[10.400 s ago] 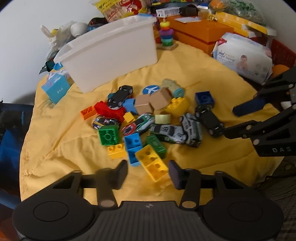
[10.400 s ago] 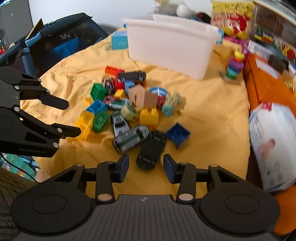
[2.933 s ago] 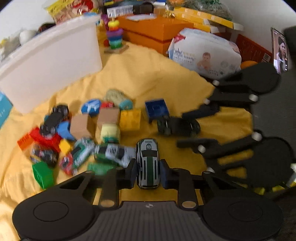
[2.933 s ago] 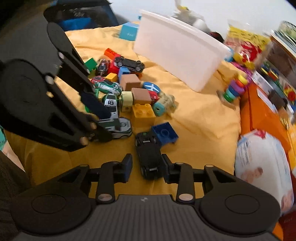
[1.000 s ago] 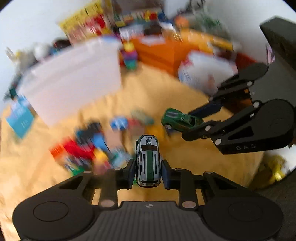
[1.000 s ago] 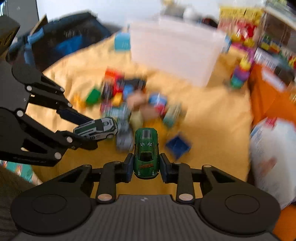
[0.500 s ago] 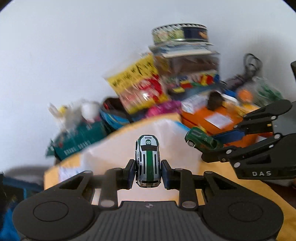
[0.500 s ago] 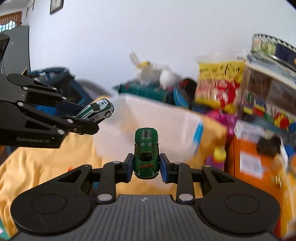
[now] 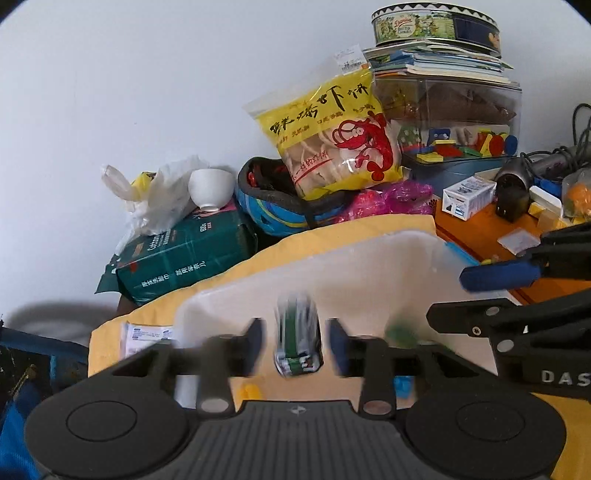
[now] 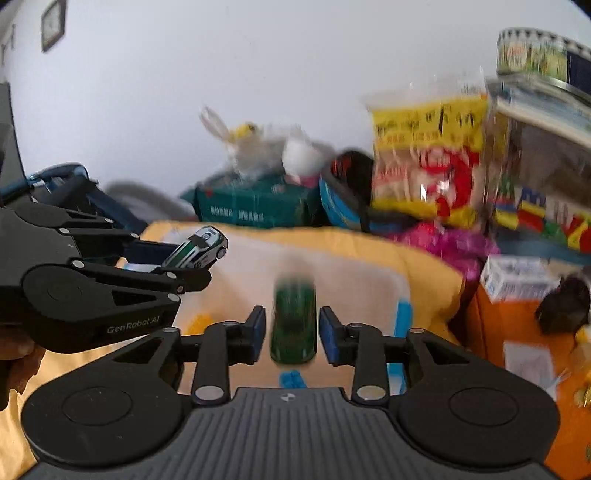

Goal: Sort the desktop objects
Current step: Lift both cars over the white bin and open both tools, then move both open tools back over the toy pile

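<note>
Left gripper (image 9: 295, 345): the jaws have just been opening and now stand spread. The white-and-green toy car (image 9: 298, 341) is between them, motion-blurred, with a visible gap to each pad, so it is not pinched. In the right wrist view the same car sits at the tips of the left gripper, nose tilted upward, and contact there cannot be judged.

Right gripper (image 10: 291, 334): the jaws have also just been opening, and they are parted. The dark green toy car (image 10: 293, 319) is between the pads, blurred, with a narrow gap on both sides. It is not clamped.

Both grippers are held side by side over the white plastic bin (image 9: 369, 266), which lies directly below and ahead of the fingertips. Its rim reaches beyond both sets of pads. Through the gaps under the fingers, small yellow and blue pieces show lower down, but whether they are inside the bin cannot be told.

The bin stands on the yellow cloth (image 9: 332, 230), which continues past the bin's far rim.

Beyond the cloth, against the white wall, from the left gripper's side toward the right: a dark green package (image 9: 184, 258) with a white cup (image 9: 211, 188) on it, a blue helmet (image 9: 273, 210), a yellow snack bag (image 9: 332, 136), and a clear toy box (image 9: 450, 122) under a round tin (image 9: 436, 24). An orange box (image 9: 491, 229) lies ahead of the right gripper.
</note>
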Demonstrator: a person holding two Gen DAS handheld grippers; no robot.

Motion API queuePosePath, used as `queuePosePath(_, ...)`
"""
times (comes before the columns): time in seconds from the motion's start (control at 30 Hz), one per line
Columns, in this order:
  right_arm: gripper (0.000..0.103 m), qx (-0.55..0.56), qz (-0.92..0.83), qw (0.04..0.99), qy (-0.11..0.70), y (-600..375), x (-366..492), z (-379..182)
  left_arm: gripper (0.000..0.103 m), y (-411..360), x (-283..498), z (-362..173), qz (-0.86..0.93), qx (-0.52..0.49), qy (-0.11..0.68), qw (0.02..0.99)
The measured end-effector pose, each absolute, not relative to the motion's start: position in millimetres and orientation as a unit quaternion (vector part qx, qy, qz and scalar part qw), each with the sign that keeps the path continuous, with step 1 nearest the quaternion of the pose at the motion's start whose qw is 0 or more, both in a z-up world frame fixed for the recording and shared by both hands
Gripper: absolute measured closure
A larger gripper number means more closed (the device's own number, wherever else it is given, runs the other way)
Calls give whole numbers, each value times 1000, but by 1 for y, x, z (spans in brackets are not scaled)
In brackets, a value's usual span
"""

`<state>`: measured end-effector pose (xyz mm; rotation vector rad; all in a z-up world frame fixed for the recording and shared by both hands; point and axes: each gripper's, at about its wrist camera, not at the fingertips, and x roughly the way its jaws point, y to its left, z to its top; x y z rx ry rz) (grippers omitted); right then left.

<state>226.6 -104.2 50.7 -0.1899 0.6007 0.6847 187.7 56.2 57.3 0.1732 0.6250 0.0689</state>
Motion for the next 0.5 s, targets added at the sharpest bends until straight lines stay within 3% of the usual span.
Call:
queuePosePath(0.03,55,-88,333,894,286,-107,223,50,37,53,180,56,32,94,303,948)
queuePosePath(0.07,51,-87,337,895,279,-111,217,49,33,50,173,55,27,105,301,947)
queuePosePath(0.3,43,-103,352,880,304,-140,179,46,32,39,110,45,31,108,311,944)
queuePosePath(0.4,30,-109,366,867,321,-157,155,36,29,28,60,33,13,121,275,954)
queuePosePath(0.5,20,-108,365,855,352,-173,131,23,28,15,27,18,-31,119,315,941)
